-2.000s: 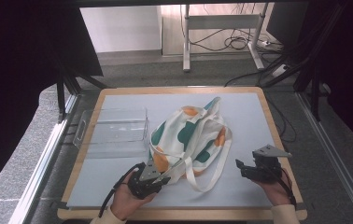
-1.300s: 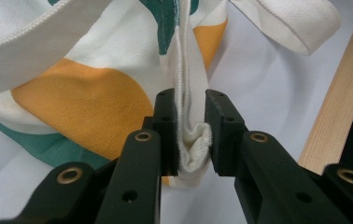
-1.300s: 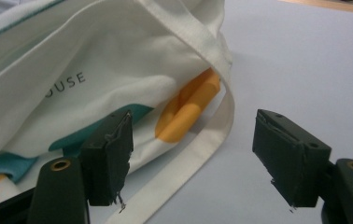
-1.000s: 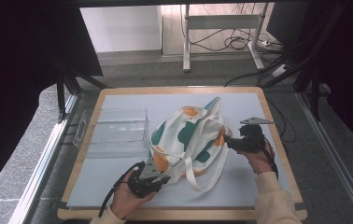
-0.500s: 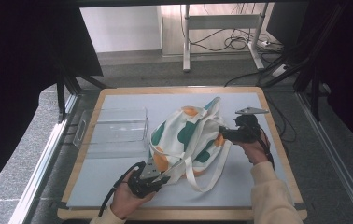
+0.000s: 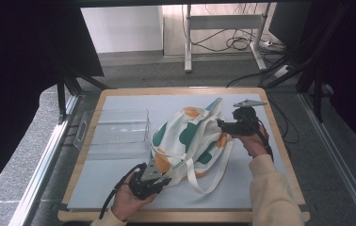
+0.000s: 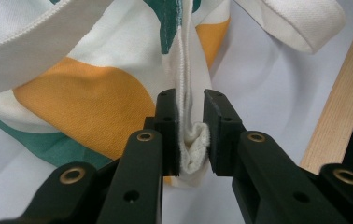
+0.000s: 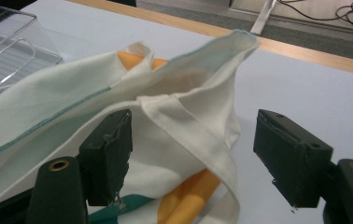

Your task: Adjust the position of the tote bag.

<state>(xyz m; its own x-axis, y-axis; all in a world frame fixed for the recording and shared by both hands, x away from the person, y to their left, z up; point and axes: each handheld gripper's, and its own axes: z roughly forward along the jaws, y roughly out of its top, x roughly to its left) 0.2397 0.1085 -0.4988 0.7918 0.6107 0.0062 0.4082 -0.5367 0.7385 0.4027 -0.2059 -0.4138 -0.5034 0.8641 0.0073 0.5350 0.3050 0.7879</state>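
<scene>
The desk (image 6: 279, 207) has a wooden rim and a pale blue-grey top. The floor (image 6: 138, 70) around it is grey carpet. Behind it is a white wall (image 6: 119, 28). A metal stand (image 6: 223, 23) is back there, with black cables (image 6: 235, 43) on the floor. Dark curtains (image 6: 20, 70) hang at both sides.

Wood-framed counter (image 6: 279, 141) with a pale blue-grey top. On it, left of centre: clear plastic tray (image 6: 115, 134), empty-looking. Just right of the tray, touching or nearly so: crumpled white cloth bag (image 6: 190, 139) with green and orange patches, its straps trailing toward the near edge.
</scene>
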